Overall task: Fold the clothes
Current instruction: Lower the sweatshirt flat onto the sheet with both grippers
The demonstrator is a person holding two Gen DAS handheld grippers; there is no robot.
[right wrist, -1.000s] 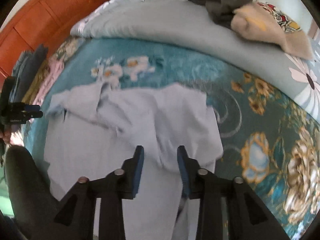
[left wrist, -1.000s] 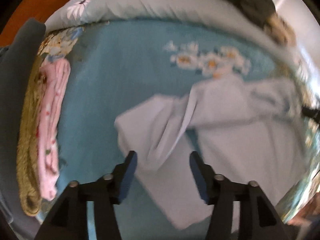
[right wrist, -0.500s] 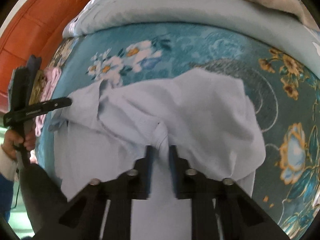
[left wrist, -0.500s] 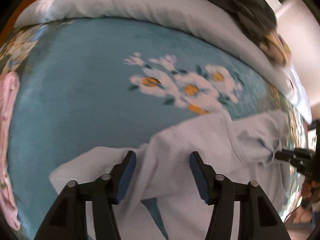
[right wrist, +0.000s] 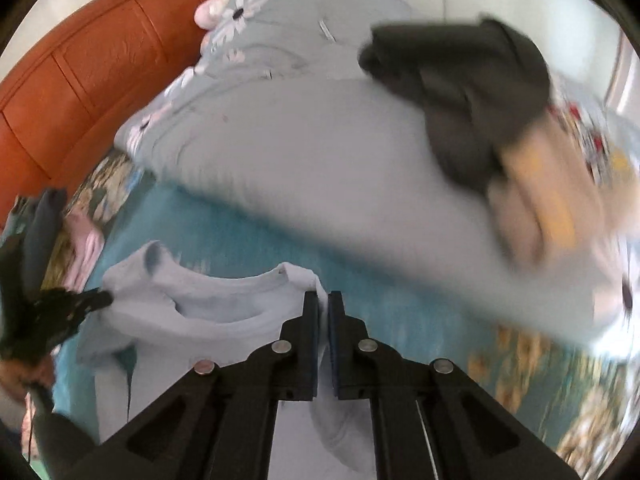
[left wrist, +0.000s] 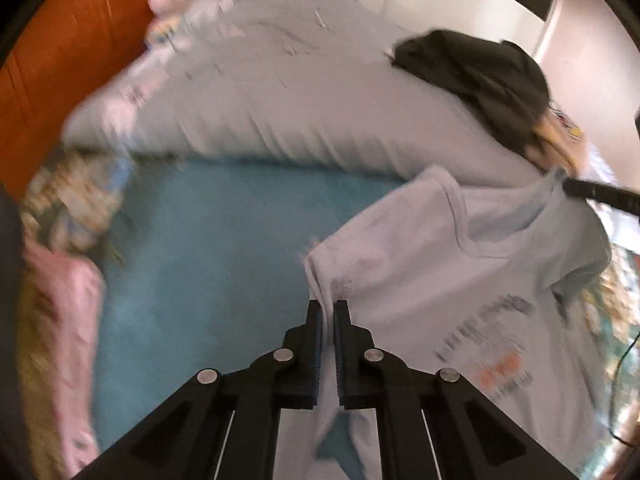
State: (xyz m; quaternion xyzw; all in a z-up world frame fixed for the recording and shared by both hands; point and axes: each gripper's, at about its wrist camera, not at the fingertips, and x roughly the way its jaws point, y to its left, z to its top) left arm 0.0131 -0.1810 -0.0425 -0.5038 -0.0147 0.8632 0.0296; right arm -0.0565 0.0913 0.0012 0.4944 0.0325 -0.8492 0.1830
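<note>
I see a big soft grey quilt (right wrist: pixel 320 152) with white flowers on it, lying across the bed. A dark grey bundle of cloth (right wrist: pixel 460 92) sits on top of it, and a tan cloth with a yellow patch (right wrist: pixel 532 200) touches that bundle. Under the quilt is a blue-green bed cover (left wrist: pixel 208 248) with flower patterns at its edges. At the far left lies a pink cloth (left wrist: pixel 68 320). Behind the bed stands an orange-brown wooden headboard (right wrist: pixel 88 64). The wall (right wrist: pixel 520 0) is white.
</note>
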